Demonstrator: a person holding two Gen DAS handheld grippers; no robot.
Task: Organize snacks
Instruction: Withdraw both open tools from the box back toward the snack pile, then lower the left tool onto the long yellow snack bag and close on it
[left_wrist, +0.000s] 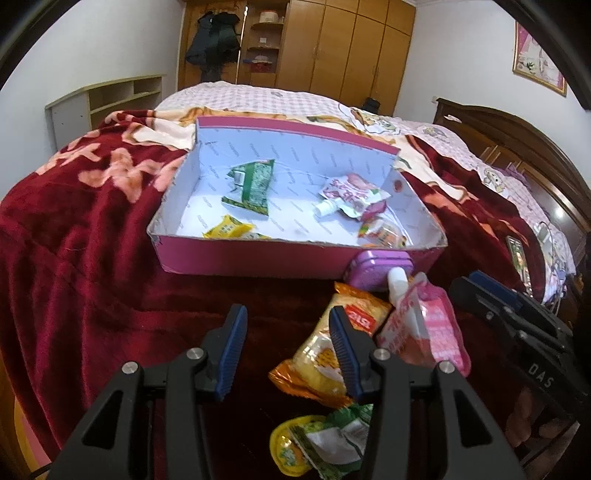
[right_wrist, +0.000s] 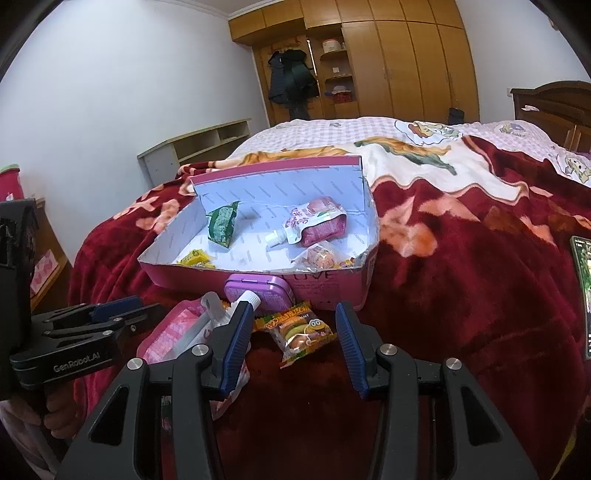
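both grippers sit low over the red blanket (left_wrist: 74, 258), pointing down and forward at the pink box (left_wrist: 258, 258). left gripper (left_wrist: 288, 332) stands partly open with nothing between its jaws; in its own view it fills the lower centre of the frame, and its right finger overlaps the orange snack packet (left_wrist: 321, 358) lying on the blanket under it. whether it touches the packet i cannot tell. right gripper (right_wrist: 291, 332) is likewise partly open and empty, with the gummy packet (right_wrist: 301, 332) lying just ahead in the gap and not pinched.

from the left wrist i can see things the right view lacks: the orange packet, plus a yellow jelly cup (left_wrist: 286, 448) and a green wrapper (left_wrist: 340, 443) at the bottom edge. the right wrist alone shows the gummy packet, and the left gripper's black body at its left edge with a hand below it (right_wrist: 59, 406). both views share the pink pouch (left_wrist: 424, 332) with its white cap and the purple tin (left_wrist: 376, 267) touching the box's near wall.

inside the box i count a green packet (left_wrist: 253, 186), a yellow sweet (left_wrist: 229, 230) at the near wall, a pink pouch at centre right and a clear bag of sweets (left_wrist: 382, 232) in the near right corner. the middle of the floor is bare. blanket to the right of the box in the right wrist view is open, out to a dark card (right_wrist: 581, 295) at the frame's right edge.
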